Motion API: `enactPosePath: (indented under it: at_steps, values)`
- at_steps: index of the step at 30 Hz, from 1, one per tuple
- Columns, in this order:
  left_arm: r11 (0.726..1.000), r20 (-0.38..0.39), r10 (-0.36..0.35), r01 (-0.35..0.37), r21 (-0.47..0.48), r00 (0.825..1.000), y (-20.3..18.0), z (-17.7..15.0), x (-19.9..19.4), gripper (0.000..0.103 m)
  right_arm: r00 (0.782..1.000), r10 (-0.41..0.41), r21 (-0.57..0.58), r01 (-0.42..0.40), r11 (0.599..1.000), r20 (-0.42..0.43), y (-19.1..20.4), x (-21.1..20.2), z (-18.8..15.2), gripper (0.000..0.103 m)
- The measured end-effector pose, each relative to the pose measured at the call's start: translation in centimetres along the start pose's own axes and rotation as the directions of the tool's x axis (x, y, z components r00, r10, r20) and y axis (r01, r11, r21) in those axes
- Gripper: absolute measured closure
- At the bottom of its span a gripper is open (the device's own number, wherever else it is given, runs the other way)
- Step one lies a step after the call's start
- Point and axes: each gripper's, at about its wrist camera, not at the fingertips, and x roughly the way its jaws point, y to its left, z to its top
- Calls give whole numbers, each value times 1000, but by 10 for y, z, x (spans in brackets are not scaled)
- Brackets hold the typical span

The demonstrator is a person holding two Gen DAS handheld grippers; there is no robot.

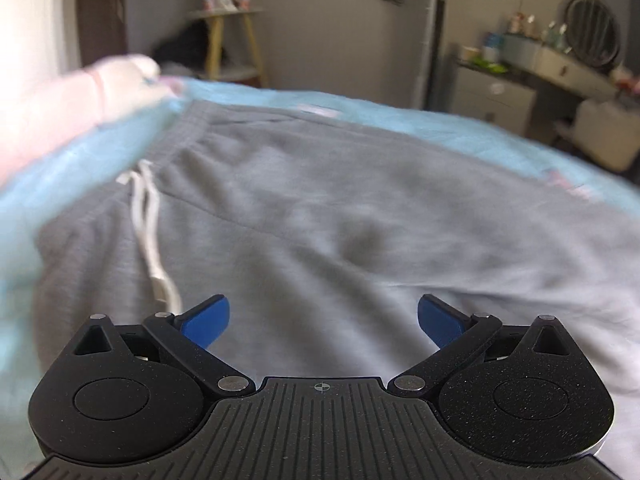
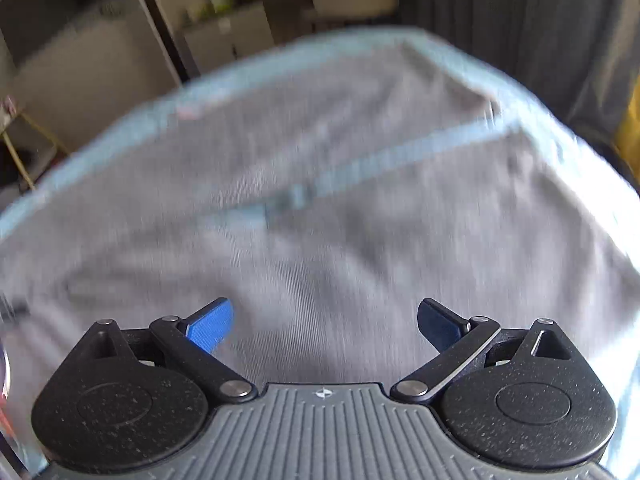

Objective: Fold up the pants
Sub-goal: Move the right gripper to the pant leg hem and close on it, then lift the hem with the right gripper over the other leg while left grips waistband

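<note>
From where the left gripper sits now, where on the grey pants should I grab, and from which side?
Take the waistband of the grey pants, near the white drawstring. That gathered band is a thick, defined edge lying against the blue sheet, up and left of the left gripper. Its jaws stand wide open. Probably come in low from the sheet side, one jaw sliding under the edge.

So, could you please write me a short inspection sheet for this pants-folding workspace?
Surface: bed under a light blue sheet.
Job's things: grey pants spread flat, legs apart; white drawstring loose at the waistband.
Clutter: pale pink bedding bunched at the far left.
Grippers: left gripper and right gripper open, over the pants, holding nothing.
Cables: nothing seen.
Surroundings: dressing table with round mirror, yellow-legged side table, dark curtain.
</note>
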Motion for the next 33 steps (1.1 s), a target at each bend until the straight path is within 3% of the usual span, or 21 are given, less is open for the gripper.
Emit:
enactPosePath:
  at_steps: [3,5,7,9,14,20,21,23,25,26,30,33]
  values:
    - [996,51,90,-88,-29,995,16,5,6,0,998,-18,34,17,999,55,8,51,67,6]
    - [992,117,100,-91,-84,988,29,4,5,0,998,-49,76,46,996,33,15,98,108,18]
    - [991,165,96,-78,-111,982,37,-1,9,0,996,-83,126,80,989,21,23,142,142,43]
    - [991,175,92,-73,-112,980,39,-4,17,0,992,-125,187,118,975,26,31,179,169,53]
    - [997,124,52,-45,-55,991,32,-13,39,0,979,-200,270,186,945,26,38,246,210,52]
    - [998,128,52,-47,-36,990,27,-23,49,0,952,-305,318,299,900,-33,23,291,213,53]
    - [998,129,50,-45,-39,990,27,-24,49,0,950,-312,313,304,900,-23,22,293,213,54]
    - [998,132,48,-43,-41,990,28,-25,50,0,938,-347,275,335,901,-6,23,292,210,68]
    - [998,134,46,-40,-45,990,29,-25,50,0,944,-330,262,316,912,8,21,285,208,93]
    - [998,133,41,-35,-49,990,30,-25,50,0,950,-313,280,295,913,20,19,277,206,99]
    - [998,131,23,-14,-67,991,33,-26,48,0,962,-241,274,200,941,129,9,214,182,99]
    - [996,133,6,6,-85,991,36,-26,47,0,967,-140,300,72,951,212,-16,145,136,99]
